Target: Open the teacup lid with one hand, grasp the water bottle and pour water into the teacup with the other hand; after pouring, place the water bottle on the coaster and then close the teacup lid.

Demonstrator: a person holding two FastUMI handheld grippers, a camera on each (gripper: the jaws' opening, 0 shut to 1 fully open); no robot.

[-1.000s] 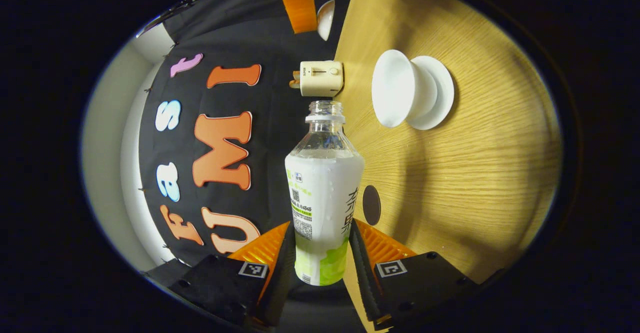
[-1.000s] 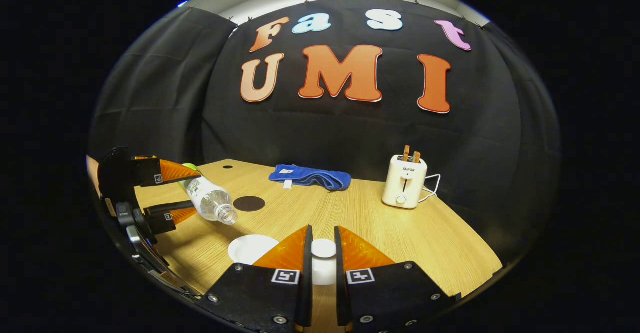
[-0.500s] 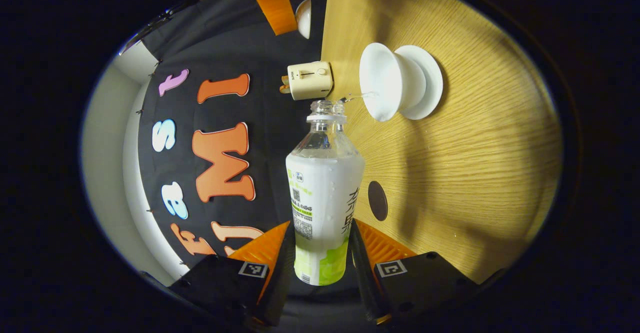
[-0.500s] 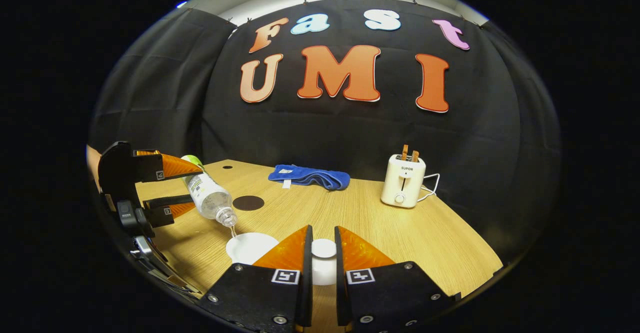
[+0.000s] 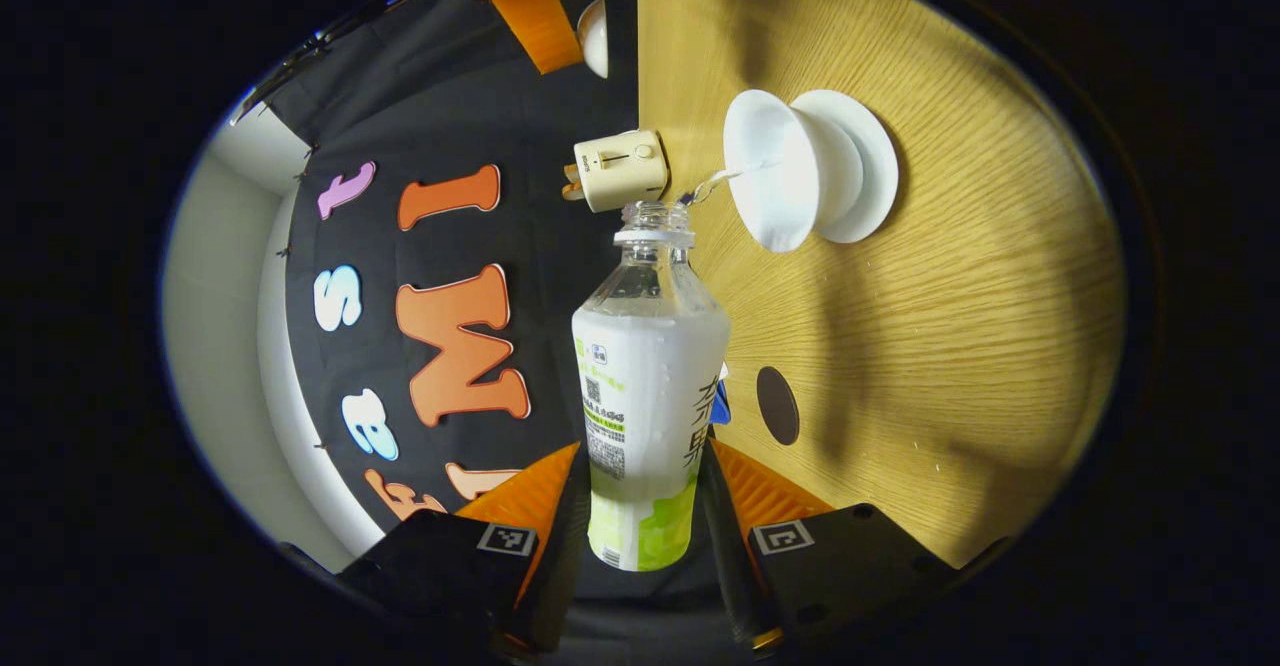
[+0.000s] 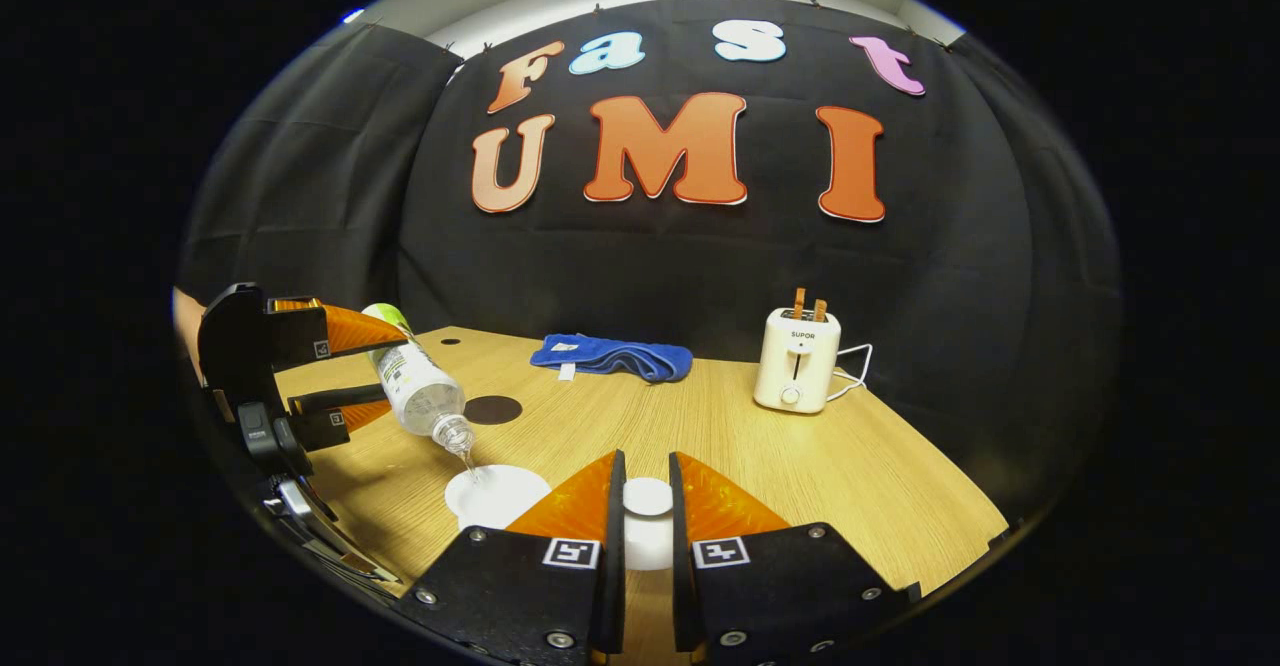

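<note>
Left tongs (image 5: 640,506) clamp the bottle (image 5: 648,386), its neck tipped over the cup (image 5: 775,171); right tongs (image 6: 645,521) pinch the lid (image 6: 647,498) just beside.

Teacup (image 6: 497,494) on table (image 6: 850,476), coaster (image 6: 493,409) behind it, toaster (image 6: 796,360) far right.

You tipped the water bottle (image 6: 415,383) further over in your left gripper (image 6: 345,374) during the last second, bringing its open mouth down from level to a steep downward slant above the teacup (image 6: 492,493). A second ago no water ran; half a second ago a thin stream (image 5: 715,183) began, and it grew into a clear arc reaching the cup's bowl.
</note>
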